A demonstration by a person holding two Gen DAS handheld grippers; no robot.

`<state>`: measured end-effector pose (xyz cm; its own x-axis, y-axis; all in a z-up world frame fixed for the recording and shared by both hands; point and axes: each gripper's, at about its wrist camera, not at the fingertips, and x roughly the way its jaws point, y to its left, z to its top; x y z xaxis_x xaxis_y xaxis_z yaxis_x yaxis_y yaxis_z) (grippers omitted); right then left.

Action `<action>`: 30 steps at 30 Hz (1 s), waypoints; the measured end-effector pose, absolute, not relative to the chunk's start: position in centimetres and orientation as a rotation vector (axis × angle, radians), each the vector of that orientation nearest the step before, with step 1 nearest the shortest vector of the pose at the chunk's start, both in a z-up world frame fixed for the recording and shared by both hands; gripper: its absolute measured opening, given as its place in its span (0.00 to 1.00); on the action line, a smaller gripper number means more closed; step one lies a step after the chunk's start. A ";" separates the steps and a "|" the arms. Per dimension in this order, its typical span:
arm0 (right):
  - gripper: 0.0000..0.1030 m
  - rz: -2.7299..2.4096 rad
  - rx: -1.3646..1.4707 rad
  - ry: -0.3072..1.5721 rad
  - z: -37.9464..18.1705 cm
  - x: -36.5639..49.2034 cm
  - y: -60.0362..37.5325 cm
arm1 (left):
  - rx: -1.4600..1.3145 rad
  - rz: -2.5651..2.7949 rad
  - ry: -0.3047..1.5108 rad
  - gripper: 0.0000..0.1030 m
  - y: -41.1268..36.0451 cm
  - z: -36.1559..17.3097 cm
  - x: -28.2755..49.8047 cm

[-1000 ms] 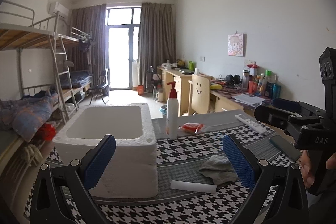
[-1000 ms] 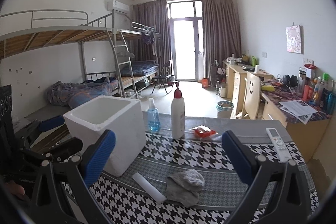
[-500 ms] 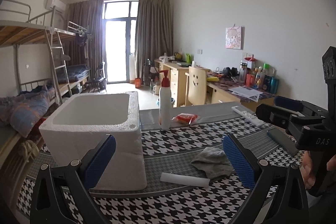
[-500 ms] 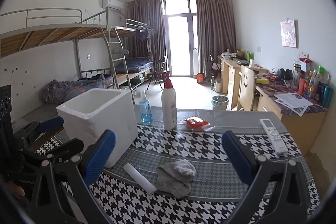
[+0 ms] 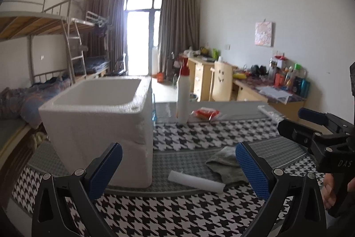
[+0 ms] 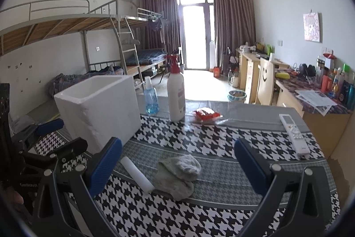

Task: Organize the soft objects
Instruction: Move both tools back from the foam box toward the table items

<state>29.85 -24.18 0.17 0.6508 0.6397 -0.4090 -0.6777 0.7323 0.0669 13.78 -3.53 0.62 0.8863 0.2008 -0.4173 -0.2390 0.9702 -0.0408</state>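
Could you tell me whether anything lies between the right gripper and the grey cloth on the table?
Nothing visible does. The right gripper is open and apart from the grey cloth, which shows between its fingers. The white foam roll lies just left of the cloth, beside that path.

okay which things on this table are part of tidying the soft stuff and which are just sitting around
For the job: grey cloth, white foam roll, white foam box, probably where they go.

Just lying about: pump bottle, blue bottle, red packet, remote control.
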 end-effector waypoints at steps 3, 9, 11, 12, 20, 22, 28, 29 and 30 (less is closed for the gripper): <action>0.99 0.763 -0.095 0.443 -0.5 30.6 -24.4 | -0.084 0.260 0.435 0.99 -3.9 0.1 14.1; 0.99 0.775 -0.127 0.474 -1.5 31.6 -24.3 | -0.104 0.310 0.461 0.99 -4.0 -1.3 15.2; 0.99 0.782 -0.135 0.481 -1.7 31.8 -24.2 | -0.112 0.317 0.474 0.99 -4.0 -1.6 15.6; 0.99 0.784 -0.139 0.485 -1.8 31.9 -24.2 | -0.116 0.322 0.480 0.99 -4.0 -1.7 15.7; 0.99 0.814 -0.197 0.536 -3.0 32.4 -23.0 | -0.144 0.360 0.527 0.99 -4.1 -3.3 16.4; 0.99 0.823 -0.199 0.555 -3.3 32.6 -22.8 | -0.148 0.365 0.543 0.99 -4.1 -3.6 16.5; 0.99 0.843 -0.228 0.589 -4.0 33.1 -22.2 | -0.160 0.382 0.574 0.99 -4.1 -4.6 17.1; 0.99 0.849 -0.227 0.597 -4.1 33.3 -22.1 | -0.164 0.382 0.581 0.99 -4.0 -4.7 17.2; 0.99 0.854 -0.226 0.602 -4.1 33.4 -22.1 | -0.168 0.382 0.588 0.99 -4.0 -4.9 17.4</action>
<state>33.41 -22.14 -4.14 0.5044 0.6388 -0.5809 -0.7621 0.6457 0.0484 17.40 -4.01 -4.87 0.7645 0.3024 -0.5693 -0.3971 0.9166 -0.0464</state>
